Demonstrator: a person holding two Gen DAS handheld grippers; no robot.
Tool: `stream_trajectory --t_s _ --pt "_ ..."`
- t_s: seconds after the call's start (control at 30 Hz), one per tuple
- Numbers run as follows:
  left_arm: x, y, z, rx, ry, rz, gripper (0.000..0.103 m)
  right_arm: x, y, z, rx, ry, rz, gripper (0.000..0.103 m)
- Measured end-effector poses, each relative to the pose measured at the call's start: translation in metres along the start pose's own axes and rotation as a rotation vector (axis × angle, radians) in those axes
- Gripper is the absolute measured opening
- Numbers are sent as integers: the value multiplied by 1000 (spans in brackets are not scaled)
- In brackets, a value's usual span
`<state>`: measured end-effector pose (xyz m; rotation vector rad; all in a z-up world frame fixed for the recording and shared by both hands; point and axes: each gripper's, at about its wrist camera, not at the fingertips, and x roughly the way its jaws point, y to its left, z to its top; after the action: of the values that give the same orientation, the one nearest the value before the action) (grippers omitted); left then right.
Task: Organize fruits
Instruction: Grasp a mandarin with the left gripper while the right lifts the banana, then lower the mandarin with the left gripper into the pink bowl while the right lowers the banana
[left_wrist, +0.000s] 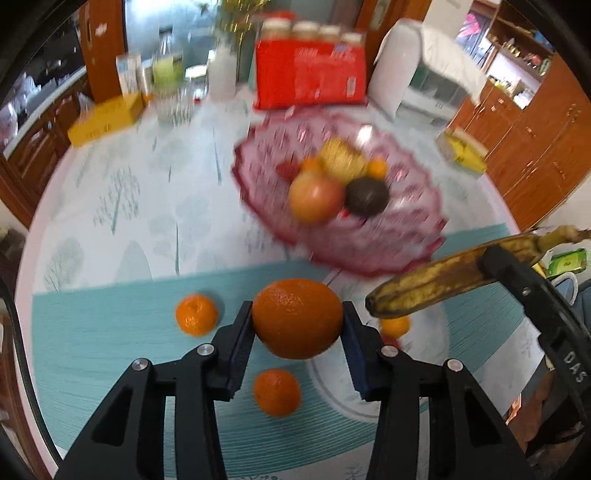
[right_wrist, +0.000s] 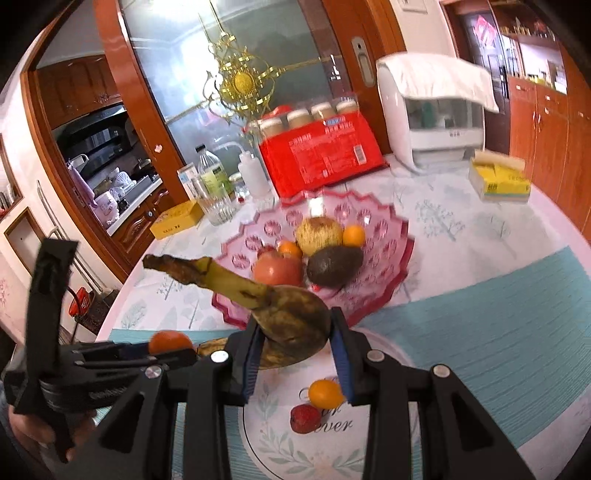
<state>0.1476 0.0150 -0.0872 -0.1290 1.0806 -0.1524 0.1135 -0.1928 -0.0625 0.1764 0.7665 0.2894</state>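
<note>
My left gripper (left_wrist: 297, 325) is shut on a large orange (left_wrist: 297, 317) and holds it above the teal mat (left_wrist: 92, 332). My right gripper (right_wrist: 295, 347) is shut on a spotted brown banana (right_wrist: 288, 317) held above a white plate (right_wrist: 273, 435); the banana also shows in the left wrist view (left_wrist: 443, 277). A pink glass fruit bowl (left_wrist: 406, 206) ahead holds an apple (left_wrist: 314, 197), an avocado (left_wrist: 367, 195), a yellowish round fruit and small oranges; the bowl also shows in the right wrist view (right_wrist: 388, 266). Loose tangerines (left_wrist: 195, 314) (left_wrist: 277, 391) lie on the mat.
A small orange fruit (right_wrist: 325, 393) and a strawberry (right_wrist: 304, 417) lie on the plate. At the table's back stand a red multipack of jars (right_wrist: 321, 155), bottles (right_wrist: 214, 177), a glass, yellow boxes (right_wrist: 177, 219) (right_wrist: 500, 181) and a white appliance (right_wrist: 432, 110).
</note>
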Motion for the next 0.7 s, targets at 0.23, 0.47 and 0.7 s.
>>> stream_trajectory --t_s 0.23,0.47,0.7 --pt "-56 -16 47 54 -128 5 44 -30 1 52 -44 -49 -23 35" --pt "-76 -29 103 132 -214 59 44 -23 1 100 -95 -16 -78 35" --pt "-31 -29 138 158 -170 79 44 32 -15 103 -34 137 -64 35"
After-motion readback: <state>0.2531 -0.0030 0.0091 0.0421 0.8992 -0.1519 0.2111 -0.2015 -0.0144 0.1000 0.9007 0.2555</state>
